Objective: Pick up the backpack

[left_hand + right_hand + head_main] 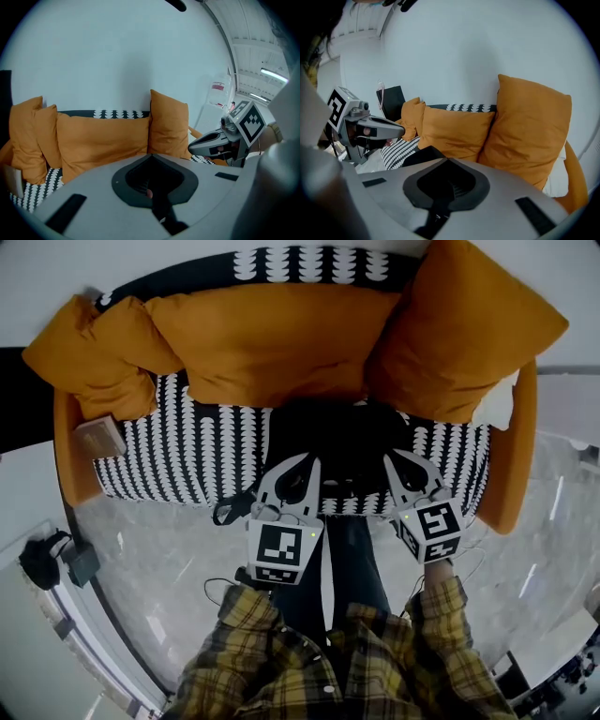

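Observation:
A black backpack (339, 439) lies in the middle of the sofa seat (178, 460), below the orange cushions (272, 343); one strap (232, 510) hangs over the front edge. My left gripper (307, 461) is shut, its tip over the backpack's front left part. My right gripper (394, 457) is shut too, at the backpack's front right. Neither holds anything. In the right gripper view a black corner of the backpack (418, 154) shows just past the closed jaws (447, 160), with the left gripper (370, 127) beside it. The left gripper view's own jaws (151, 156) hide the backpack.
The sofa has a black-and-white patterned seat and orange armrests (514, 465). A small tan box (100, 437) lies at the seat's left end. Dark objects (52, 559) and cables (220, 587) lie on the shiny floor. The person's jeans leg (356, 563) stands between the grippers.

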{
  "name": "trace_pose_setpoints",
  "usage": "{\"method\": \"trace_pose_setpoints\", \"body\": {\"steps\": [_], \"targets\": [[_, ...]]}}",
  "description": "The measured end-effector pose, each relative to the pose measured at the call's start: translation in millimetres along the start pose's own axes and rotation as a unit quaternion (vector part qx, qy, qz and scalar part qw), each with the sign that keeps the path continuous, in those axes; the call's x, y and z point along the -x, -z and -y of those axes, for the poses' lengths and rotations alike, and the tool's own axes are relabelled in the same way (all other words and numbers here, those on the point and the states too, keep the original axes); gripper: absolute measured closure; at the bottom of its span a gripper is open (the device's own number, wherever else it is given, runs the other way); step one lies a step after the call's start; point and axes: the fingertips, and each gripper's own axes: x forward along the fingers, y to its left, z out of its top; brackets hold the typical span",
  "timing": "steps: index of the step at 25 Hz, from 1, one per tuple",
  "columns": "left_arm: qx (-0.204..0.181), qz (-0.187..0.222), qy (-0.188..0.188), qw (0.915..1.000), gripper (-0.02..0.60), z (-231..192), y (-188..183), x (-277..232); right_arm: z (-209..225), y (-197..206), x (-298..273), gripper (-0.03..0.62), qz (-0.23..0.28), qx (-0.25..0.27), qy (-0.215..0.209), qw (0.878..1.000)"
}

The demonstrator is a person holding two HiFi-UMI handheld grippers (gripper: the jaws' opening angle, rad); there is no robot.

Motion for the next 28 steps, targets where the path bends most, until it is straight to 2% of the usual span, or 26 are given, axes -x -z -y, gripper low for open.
{"method": "trace_pose_setpoints", "body": {"steps": [11, 18, 20, 21, 23, 26, 28], "targets": [[0.013, -0.025, -0.013, 0.9995, 0.561, 0.2, 36.0, -9.1, 1.8, 33.2, -11.1, 0.577, -0.02, 0.006, 0.0, 1.0], [0.046, -0.063, -0.03, 0.9965, 0.56, -8.7, 59.3, -14.5, -0.5, 41.6, -9.9, 0.569, -0.026, 0.012, 0.005, 1.0], [0.046, -0.069, -0.049, 0.9954, 0.557, -14.4, 63.6, -14.7, 1.1, 42.7, -9.2, 0.476, -0.026, 0.016, 0.006, 1.0], [0.048, -0.069, -0.055, 0.995, 0.534, -16.3, 64.9, -14.9, 2.8, 43.0, -8.7, 0.446, -0.026, 0.017, 0.009, 0.999], [0.06, -0.072, -0.057, 0.994, 0.418, -19.1, 69.3, -16.4, 8.4, 44.7, -7.7, 0.409, -0.027, 0.018, 0.019, 0.999], [0.068, -0.081, -0.076, 0.9915, 0.357, -29.6, 77.9, -18.5, 17.2, 48.6, -9.6, 0.331, -0.033, 0.012, 0.034, 0.999], [0.07, -0.087, -0.092, 0.9895, 0.329, -37.9, 84.3, -19.0, 22.4, 51.3, -11.7, 0.304, -0.037, 0.01, 0.041, 0.998]]}}
